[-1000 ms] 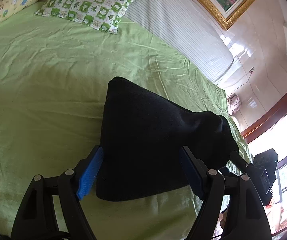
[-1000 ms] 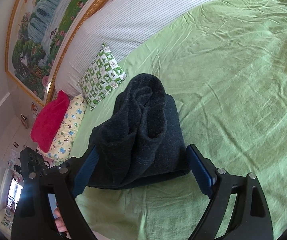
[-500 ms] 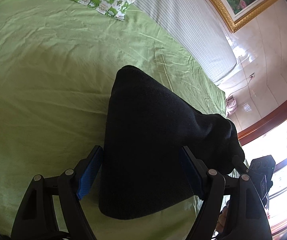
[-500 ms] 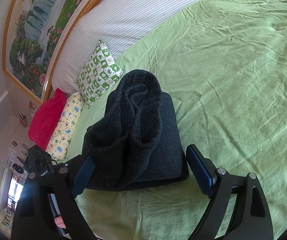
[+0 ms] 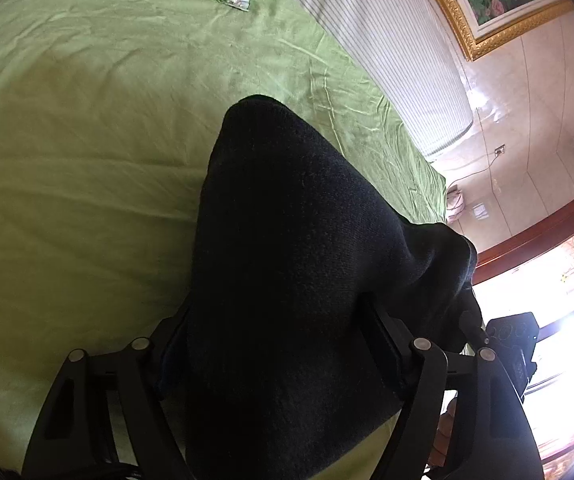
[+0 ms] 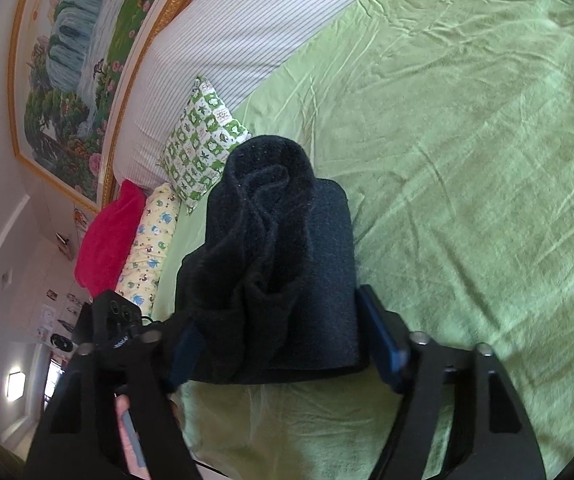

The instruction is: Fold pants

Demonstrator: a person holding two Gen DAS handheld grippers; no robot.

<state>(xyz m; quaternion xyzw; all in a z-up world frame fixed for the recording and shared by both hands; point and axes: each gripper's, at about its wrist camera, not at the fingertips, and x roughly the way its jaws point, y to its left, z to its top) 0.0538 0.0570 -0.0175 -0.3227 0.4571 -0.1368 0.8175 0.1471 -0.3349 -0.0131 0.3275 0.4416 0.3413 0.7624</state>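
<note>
While the folded black pants [image 6: 287,276] are lying on the green bedsheet [image 6: 467,184] at lower centre of both views, the left gripper [image 5: 283,360] is closing around one end, fingers against the cloth on both sides. The right gripper [image 6: 287,344] is likewise closing on the other end, blue pads [image 6: 381,336] touching the bundle's sides. A frog-print pillow [image 6: 203,140] is lying beyond, at upper left.

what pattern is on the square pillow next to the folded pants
A green and white checkered print with small frog-like cartoon figures on the pillow, clearest in the right wrist view.
</note>
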